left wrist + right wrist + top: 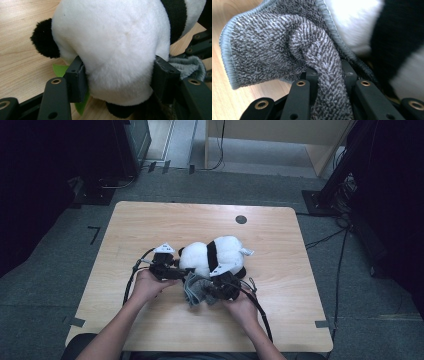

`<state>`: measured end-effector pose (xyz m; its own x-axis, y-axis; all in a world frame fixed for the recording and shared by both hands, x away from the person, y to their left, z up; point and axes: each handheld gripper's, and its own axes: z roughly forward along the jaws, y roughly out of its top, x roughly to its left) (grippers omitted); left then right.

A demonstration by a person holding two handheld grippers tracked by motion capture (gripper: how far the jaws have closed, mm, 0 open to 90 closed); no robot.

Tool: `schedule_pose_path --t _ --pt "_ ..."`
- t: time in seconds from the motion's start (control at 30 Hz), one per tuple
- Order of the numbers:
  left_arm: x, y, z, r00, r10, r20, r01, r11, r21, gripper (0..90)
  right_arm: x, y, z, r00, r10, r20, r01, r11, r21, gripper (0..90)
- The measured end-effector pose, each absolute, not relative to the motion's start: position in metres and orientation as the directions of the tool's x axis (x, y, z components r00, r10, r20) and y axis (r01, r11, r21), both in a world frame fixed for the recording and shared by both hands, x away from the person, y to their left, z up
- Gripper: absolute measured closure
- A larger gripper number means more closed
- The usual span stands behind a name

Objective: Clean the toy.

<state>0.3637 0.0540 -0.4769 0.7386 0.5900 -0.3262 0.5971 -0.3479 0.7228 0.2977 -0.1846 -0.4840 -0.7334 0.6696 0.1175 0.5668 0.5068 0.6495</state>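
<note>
Clamping the panda's point(112, 50) white head from both sides, my left gripper point(117, 80) had its jaws pressed into the plush, one beside the black ear point(44, 41) and the other against the far cheek. A green leaf point(60, 71) poked out from under the head beside the near jaw. From above, that left gripper point(172, 271) sat at the panda's point(212, 256) head end, with my left hand point(145, 285) just behind it.

My right gripper point(328, 77) had its jaws squeezed together on a bunched fold of the grey towel point(274, 47), the cloth spilling up and away from the jaws and lying against the panda's point(372, 32) black and white body. In the high view, the right gripper point(220, 291) and the towel point(196, 290) were just in front of the panda, touching its near side, with my right hand point(242, 306) behind them.

The panda lay on its side near the middle of the wooden table point(150, 220). A small dark round cap point(241, 219) sat in the tabletop well beyond the panda, toward the far edge.
</note>
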Motion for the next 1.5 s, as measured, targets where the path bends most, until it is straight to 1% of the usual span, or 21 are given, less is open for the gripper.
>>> schedule_pose_path --t 0.13,0.33,0.6,0.9,1.13,1.33,1.5 --pt "0.364 0.054 -0.477 0.74 0.589 -0.325 0.595 -0.35 0.723 38.6 0.297 -0.199 -0.478 -0.708 0.699 0.102 0.577 0.489 0.655 75.2" --pt "0.364 0.054 -0.477 0.739 0.587 -0.33 0.599 -0.347 0.722 38.8 0.298 -0.23 -0.467 -0.657 0.737 0.157 0.611 0.399 0.684 75.2" --pt "0.364 0.054 -0.477 0.74 0.585 -0.333 0.6 -0.348 0.721 39.1 0.299 -0.251 -0.462 -0.637 0.75 0.18 0.635 0.377 0.675 75.2" --pt "0.365 0.054 -0.478 0.737 0.584 -0.34 0.603 -0.342 0.72 39.4 0.303 -0.28 -0.462 -0.598 0.774 0.209 0.681 0.353 0.641 73.9" --pt "0.365 0.054 -0.478 0.736 0.584 -0.343 0.605 -0.34 0.72 39.5 0.31 -0.299 -0.463 -0.558 0.804 0.207 0.71 0.333 0.62 74.4" --pt "0.366 0.055 -0.478 0.736 0.583 -0.344 0.605 -0.338 0.721 39.6 0.316 -0.319 -0.465 -0.502 0.839 0.212 0.733 0.283 0.619 74.3" --pt "0.365 0.054 -0.479 0.736 0.584 -0.343 0.604 -0.336 0.723 39.6 0.331 -0.333 -0.472 -0.467 0.856 0.222 0.747 0.247 0.617 74.4"
